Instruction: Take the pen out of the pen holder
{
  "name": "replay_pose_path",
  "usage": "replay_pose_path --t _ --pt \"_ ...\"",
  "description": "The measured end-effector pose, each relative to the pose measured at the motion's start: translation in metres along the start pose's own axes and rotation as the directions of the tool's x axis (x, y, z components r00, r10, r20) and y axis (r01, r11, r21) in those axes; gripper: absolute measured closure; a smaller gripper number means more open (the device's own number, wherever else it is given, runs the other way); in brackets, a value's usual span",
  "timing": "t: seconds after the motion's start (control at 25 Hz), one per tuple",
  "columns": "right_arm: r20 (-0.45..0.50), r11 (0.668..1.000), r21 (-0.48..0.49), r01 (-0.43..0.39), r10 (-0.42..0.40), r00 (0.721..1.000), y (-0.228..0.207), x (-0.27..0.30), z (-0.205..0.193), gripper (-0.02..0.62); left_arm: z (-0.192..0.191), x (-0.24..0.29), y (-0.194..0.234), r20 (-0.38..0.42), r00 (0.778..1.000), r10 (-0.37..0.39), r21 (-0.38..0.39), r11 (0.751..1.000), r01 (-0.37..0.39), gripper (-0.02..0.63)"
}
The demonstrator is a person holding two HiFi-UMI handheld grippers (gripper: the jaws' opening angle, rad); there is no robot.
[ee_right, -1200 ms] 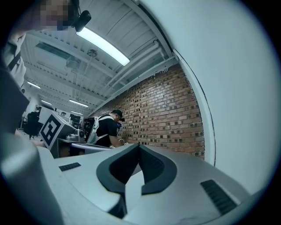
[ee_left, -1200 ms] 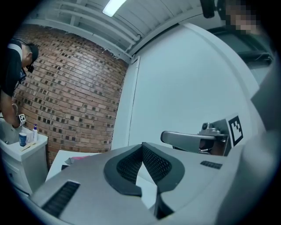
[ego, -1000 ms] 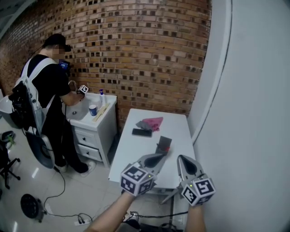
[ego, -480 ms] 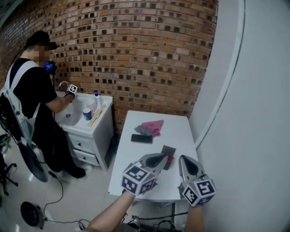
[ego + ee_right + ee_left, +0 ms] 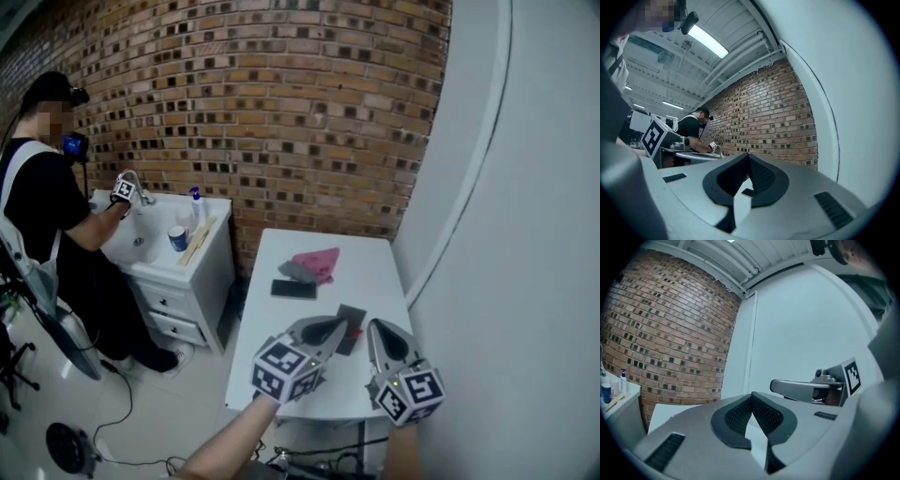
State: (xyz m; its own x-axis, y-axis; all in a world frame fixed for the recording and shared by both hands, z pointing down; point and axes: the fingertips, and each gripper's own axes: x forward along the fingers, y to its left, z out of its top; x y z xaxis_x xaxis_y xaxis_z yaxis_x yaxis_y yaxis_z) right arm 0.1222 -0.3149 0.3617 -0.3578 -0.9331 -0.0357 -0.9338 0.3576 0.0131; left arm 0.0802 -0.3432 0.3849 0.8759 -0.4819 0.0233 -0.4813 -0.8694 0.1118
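A dark grey pen holder [image 5: 352, 317] stands on the white table [image 5: 373, 272], with a small red bit at its lower edge; no pen can be made out. My left gripper [image 5: 338, 327] is held level at the table's near edge, its tip overlapping the holder's left side in the head view, jaws shut and empty. My right gripper [image 5: 374, 329] hangs just right of the holder, also shut with nothing in it. In the left gripper view the closed tips [image 5: 751, 395] point at the white wall. In the right gripper view the closed tips [image 5: 748, 155] point at the brick wall.
A black phone [image 5: 293, 289] and a pink cloth [image 5: 319, 262] on a grey one lie farther back on the table. A white wall [image 5: 525, 234] runs close along the right. A person [image 5: 42, 206] works at a white sink cabinet [image 5: 178, 272] to the left, before the brick wall [image 5: 281, 112].
Both grippers have come forward over the table's near edge, so the holder now sits right at their tips. The person at the sink has slid left in the head view.
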Motion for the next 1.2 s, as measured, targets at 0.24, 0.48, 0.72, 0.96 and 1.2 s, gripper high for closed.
replay_pose_path --t 0.24,0.48,0.72,0.96,1.2 --pt "-0.006 0.999 -0.003 -0.034 0.034 0.999 -0.008 0.0 -0.001 0.595 0.003 0.008 -0.003 0.003 1.0 0.027 0.004 1.0 -0.027 0.603" --pt "-0.011 0.999 0.006 -0.046 0.046 0.999 -0.019 -0.007 -0.005 0.595 -0.001 0.018 -0.012 -0.004 0.999 0.045 0.012 0.999 -0.044 0.603" --pt "0.002 0.998 0.006 -0.065 0.065 0.998 -0.028 -0.009 -0.005 0.595 0.0 0.026 -0.016 -0.007 0.999 0.052 0.023 0.998 -0.052 0.603" --pt "0.001 0.998 0.006 -0.055 0.055 0.998 -0.031 -0.009 0.001 0.595 0.003 0.03 -0.017 -0.008 0.999 0.052 0.029 0.998 -0.052 0.603" --pt "0.004 0.997 0.003 -0.079 0.079 0.997 -0.032 -0.005 -0.006 0.595 0.003 0.03 -0.015 -0.009 0.998 0.06 0.031 0.998 -0.06 0.603"
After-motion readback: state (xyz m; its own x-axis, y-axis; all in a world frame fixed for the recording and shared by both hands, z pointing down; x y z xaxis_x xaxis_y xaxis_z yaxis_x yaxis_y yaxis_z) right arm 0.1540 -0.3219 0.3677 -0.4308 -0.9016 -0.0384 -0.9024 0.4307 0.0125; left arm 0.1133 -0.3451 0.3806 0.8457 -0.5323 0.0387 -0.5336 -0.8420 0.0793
